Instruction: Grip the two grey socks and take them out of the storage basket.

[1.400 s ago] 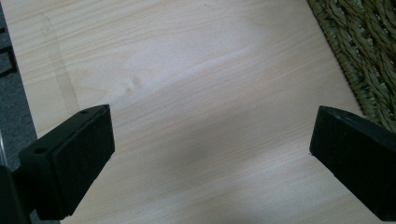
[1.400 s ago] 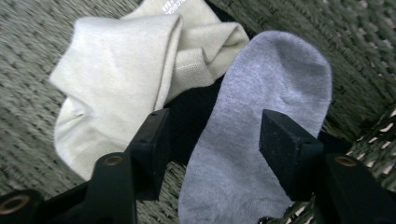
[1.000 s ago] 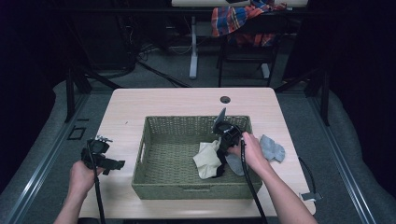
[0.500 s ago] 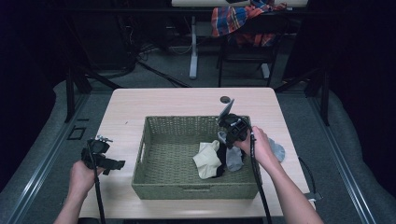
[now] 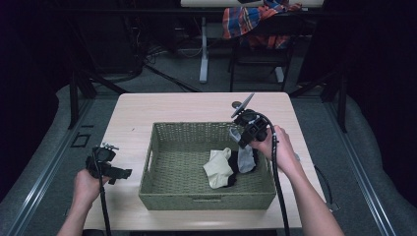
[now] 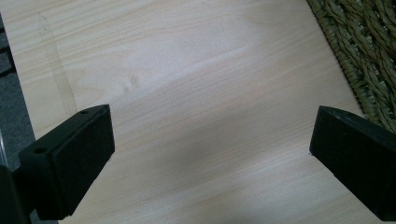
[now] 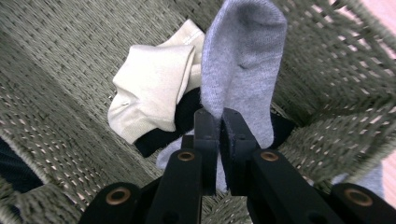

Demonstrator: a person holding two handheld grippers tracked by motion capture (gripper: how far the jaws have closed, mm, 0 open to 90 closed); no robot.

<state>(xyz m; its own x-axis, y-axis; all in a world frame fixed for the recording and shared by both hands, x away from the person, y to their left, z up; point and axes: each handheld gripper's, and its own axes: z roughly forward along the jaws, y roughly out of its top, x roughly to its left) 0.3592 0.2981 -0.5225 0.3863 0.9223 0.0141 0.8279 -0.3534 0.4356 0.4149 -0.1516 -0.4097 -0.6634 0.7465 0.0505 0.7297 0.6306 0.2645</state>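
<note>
well, at the left our left tongs (image 5: 121, 173) hover spread wide over bare desk (image 5: 133, 118), beside the woven basket (image 5: 162, 189). farther right, our right tongs (image 7: 219, 122) pinch a grey sock (image 7: 243, 60), dangling it into the basket above a cream sock (image 7: 154, 88).

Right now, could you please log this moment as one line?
right hand-held gripper: shut on grey sock, over basket | left hand-held gripper: open, idle above table
</note>
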